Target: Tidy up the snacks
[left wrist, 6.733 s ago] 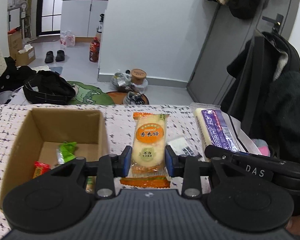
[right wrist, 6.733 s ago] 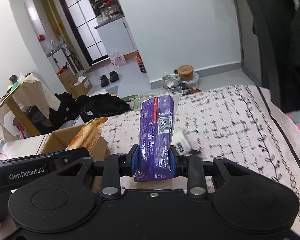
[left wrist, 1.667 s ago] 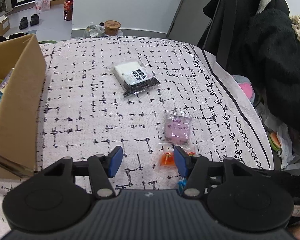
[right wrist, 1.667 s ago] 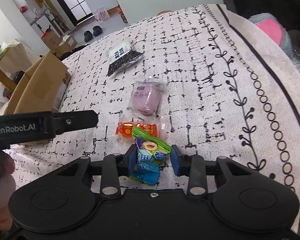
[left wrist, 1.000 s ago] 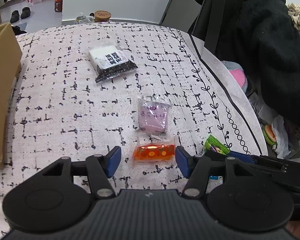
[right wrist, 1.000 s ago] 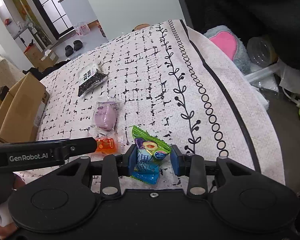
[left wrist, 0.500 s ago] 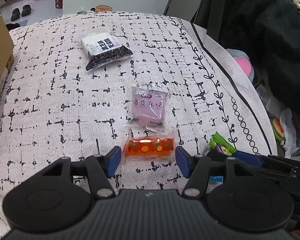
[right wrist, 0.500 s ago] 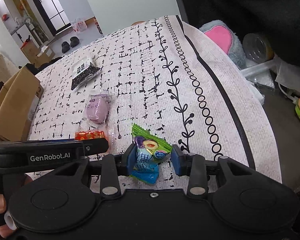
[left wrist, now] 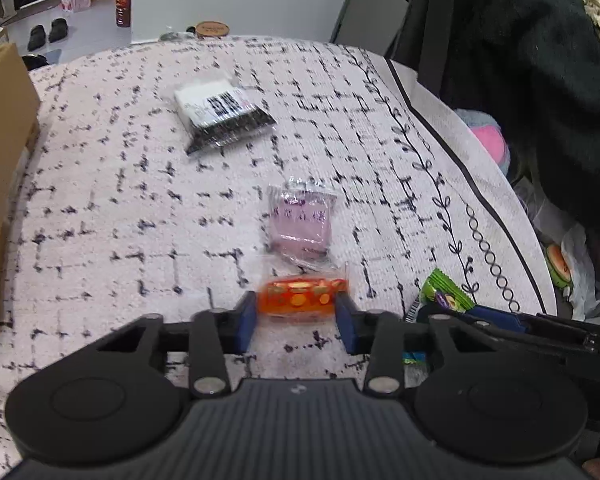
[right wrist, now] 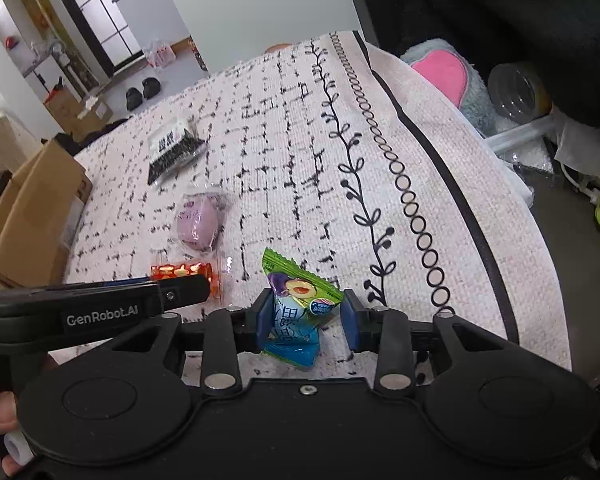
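My left gripper has closed its blue pads against both ends of a small orange snack packet, which rests on the patterned cloth. My right gripper is shut on a green and blue candy packet, held just above the cloth; that packet also shows in the left wrist view. A pink wrapped snack lies just beyond the orange packet. A black and white packet lies farther back. The orange packet also shows in the right wrist view, partly behind the left gripper.
A cardboard box stands at the left side of the table and also shows in the right wrist view. The table's right edge drops to clutter: a pink plush, a plastic container and dark coats.
My left gripper has moved forward around the orange packet and its jaws have closed onto it. My right gripper still holds the green and blue packet in about the same place.
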`<state>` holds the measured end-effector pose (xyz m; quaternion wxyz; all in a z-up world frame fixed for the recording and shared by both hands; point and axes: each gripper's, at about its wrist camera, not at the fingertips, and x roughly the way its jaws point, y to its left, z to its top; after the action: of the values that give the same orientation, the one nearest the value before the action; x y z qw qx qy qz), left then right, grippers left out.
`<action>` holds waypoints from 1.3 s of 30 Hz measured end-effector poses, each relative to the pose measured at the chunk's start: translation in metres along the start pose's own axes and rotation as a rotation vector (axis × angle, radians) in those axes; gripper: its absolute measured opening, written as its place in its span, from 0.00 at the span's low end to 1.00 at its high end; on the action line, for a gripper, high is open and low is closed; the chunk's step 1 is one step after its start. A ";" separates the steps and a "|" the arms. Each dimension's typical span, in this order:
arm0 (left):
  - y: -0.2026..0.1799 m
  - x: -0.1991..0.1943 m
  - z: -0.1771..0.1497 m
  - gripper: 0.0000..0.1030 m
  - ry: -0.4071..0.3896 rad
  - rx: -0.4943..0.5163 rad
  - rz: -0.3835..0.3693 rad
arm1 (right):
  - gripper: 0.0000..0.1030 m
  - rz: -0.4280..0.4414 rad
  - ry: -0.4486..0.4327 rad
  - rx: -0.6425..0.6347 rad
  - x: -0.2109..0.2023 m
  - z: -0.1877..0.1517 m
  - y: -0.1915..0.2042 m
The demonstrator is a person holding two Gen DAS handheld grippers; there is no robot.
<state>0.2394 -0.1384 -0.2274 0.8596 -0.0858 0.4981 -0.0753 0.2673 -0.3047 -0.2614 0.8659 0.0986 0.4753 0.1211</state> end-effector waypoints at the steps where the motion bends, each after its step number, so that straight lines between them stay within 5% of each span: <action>1: 0.002 -0.002 0.002 0.17 0.000 -0.007 -0.007 | 0.34 0.004 -0.007 0.000 -0.001 0.001 0.002; 8: 0.011 -0.012 0.008 0.00 -0.017 -0.010 -0.010 | 0.34 0.028 -0.032 -0.018 -0.005 0.008 0.016; 29: 0.019 -0.041 0.017 0.00 -0.073 0.013 -0.098 | 0.34 0.030 -0.054 -0.033 -0.007 0.017 0.033; 35: 0.014 -0.028 0.014 0.13 -0.032 0.041 -0.100 | 0.34 0.002 -0.044 -0.032 -0.009 0.012 0.028; 39: 0.013 -0.020 0.013 0.52 -0.019 0.018 -0.080 | 0.34 -0.017 -0.038 -0.014 -0.010 0.009 0.019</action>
<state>0.2411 -0.1203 -0.2074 0.8613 -0.0986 0.4854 -0.1134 0.2679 -0.2897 -0.2429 0.8763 0.0907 0.4588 0.1153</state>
